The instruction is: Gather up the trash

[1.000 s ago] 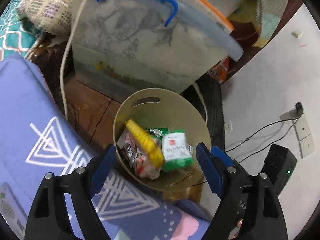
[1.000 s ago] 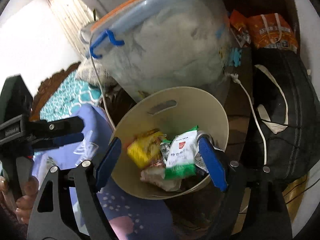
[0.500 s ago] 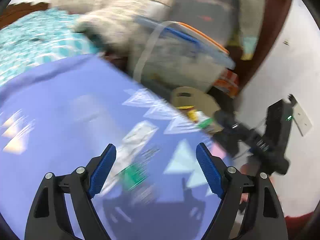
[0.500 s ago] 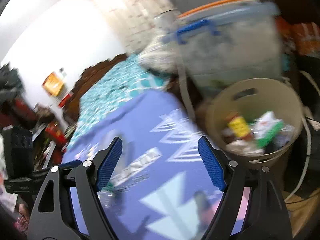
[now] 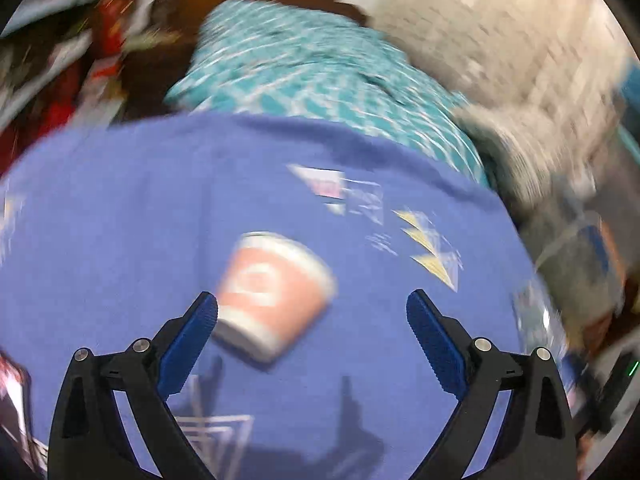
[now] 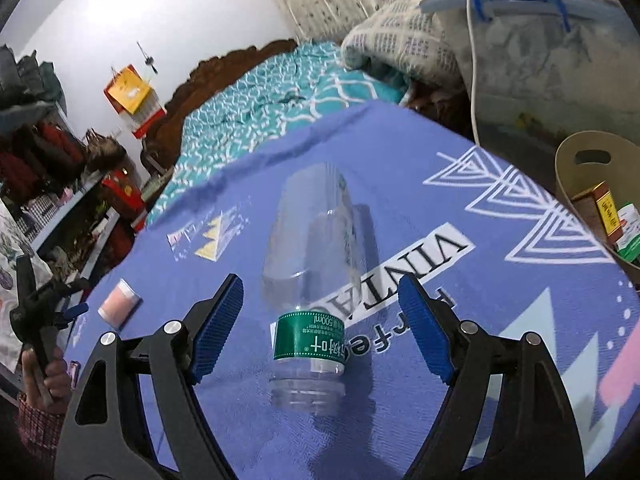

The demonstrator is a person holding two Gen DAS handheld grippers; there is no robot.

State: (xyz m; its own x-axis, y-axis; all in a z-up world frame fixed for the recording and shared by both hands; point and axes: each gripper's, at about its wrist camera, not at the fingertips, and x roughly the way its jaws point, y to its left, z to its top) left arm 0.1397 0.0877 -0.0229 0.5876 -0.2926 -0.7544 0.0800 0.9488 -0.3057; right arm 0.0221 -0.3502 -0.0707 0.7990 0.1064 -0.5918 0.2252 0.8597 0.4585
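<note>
1. Left tongs (image 5: 312, 312): blue-padded jaws spread wide, gripping nothing, hanging over the blue mat (image 5: 120, 220); this view is heavily motion-blurred.
2. Paper cup (image 5: 272, 292): pink and white, lying on its side on the mat, between the left jaws and close against the left-hand pad; contact cannot be judged through the blur. The same cup appears small at the mat's left edge in the right wrist view (image 6: 119, 303), near the left tongs seen from outside (image 6: 74, 310).
3. Right tongs (image 6: 320, 324): jaws wide apart and empty.
4. Plastic bottle (image 6: 314, 292): clear, with a green label, lying on its side on the mat (image 6: 400, 184), its neck end toward the camera. It sits between the right jaws, apart from both pads, partly over the printed word "VINTAGE".
5. Trash bin (image 6: 588, 168): beige, round, with a handle slot, at the mat's right edge, well apart from the bottle; wrappers and small cartons (image 6: 608, 216) lie inside it.
6. Background: teal patterned bedspread (image 6: 248, 108) beyond the mat; a lidded storage box (image 6: 540, 40) with a blue handle behind the bin.
</note>
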